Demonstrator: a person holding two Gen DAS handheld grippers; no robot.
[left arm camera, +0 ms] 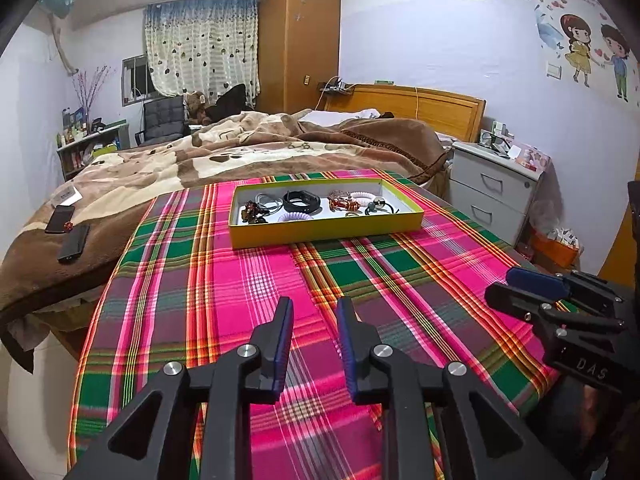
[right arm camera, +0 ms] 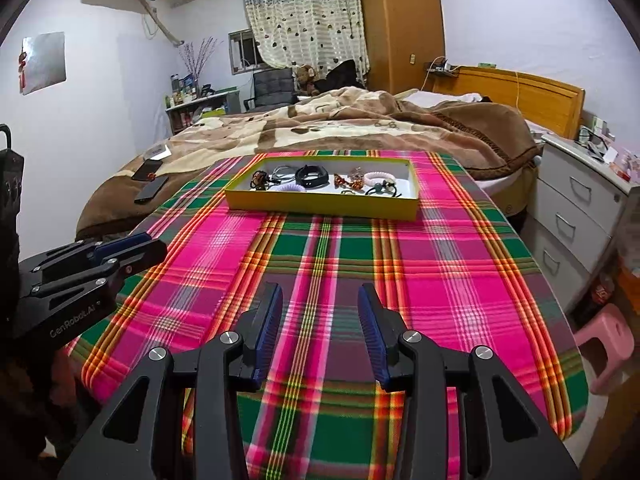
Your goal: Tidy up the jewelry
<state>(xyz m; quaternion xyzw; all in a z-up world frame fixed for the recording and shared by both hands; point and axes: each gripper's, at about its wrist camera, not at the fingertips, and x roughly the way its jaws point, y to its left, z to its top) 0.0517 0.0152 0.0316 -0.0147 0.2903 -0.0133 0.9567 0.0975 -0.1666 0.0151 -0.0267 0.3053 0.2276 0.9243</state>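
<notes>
The left gripper [left arm camera: 314, 304] hovers low over the near part of the plaid tablecloth [left arm camera: 260, 280], its two blue-padded fingers [left arm camera: 285, 336] parted with a narrow gap and nothing between them. The right gripper [right arm camera: 320, 292] hangs beside it over the same near part of the cloth, its jaws spread wider and likewise holding nothing. Both point along the cloth towards its far end. Seen from each other's camera, each gripper sits level, just above the cloth's near edge, the two apart
</notes>
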